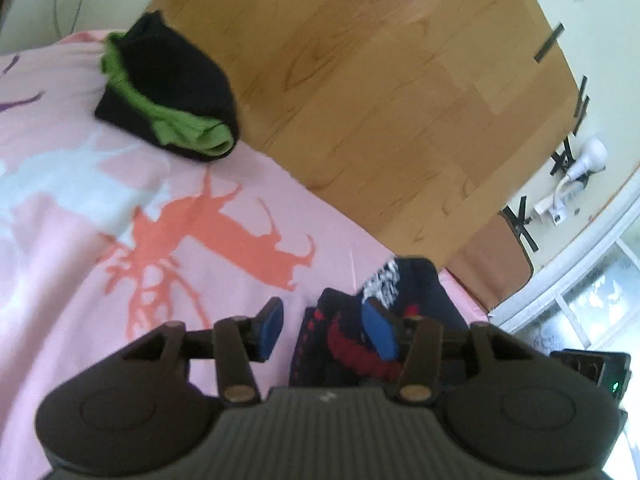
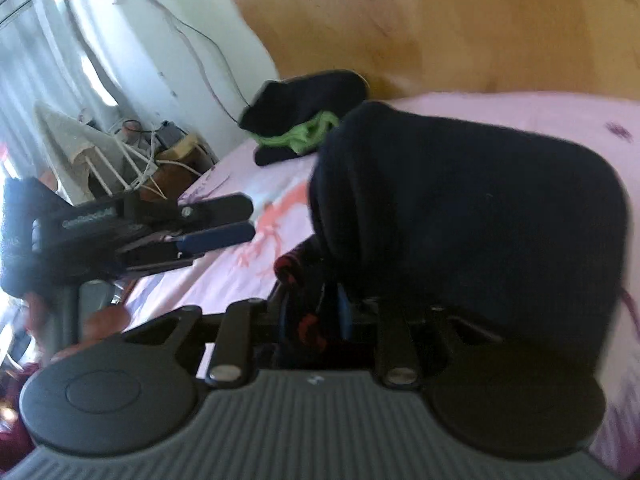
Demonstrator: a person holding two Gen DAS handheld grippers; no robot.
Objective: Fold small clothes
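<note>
The left gripper [image 1: 326, 330] points slightly downward, jaws parted; the right gripper [image 2: 314, 312] tilts downward, jaws clamping dark cloth.

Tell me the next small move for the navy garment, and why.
Probably lower the right gripper and lay the navy garment on the pink blanket: it hangs bunched from the jaws, while the left gripper is open and empty.

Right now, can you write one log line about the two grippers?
left hand-held gripper: open, empty | right hand-held gripper: shut on dark sock | folded pair: on pink blanket
</note>
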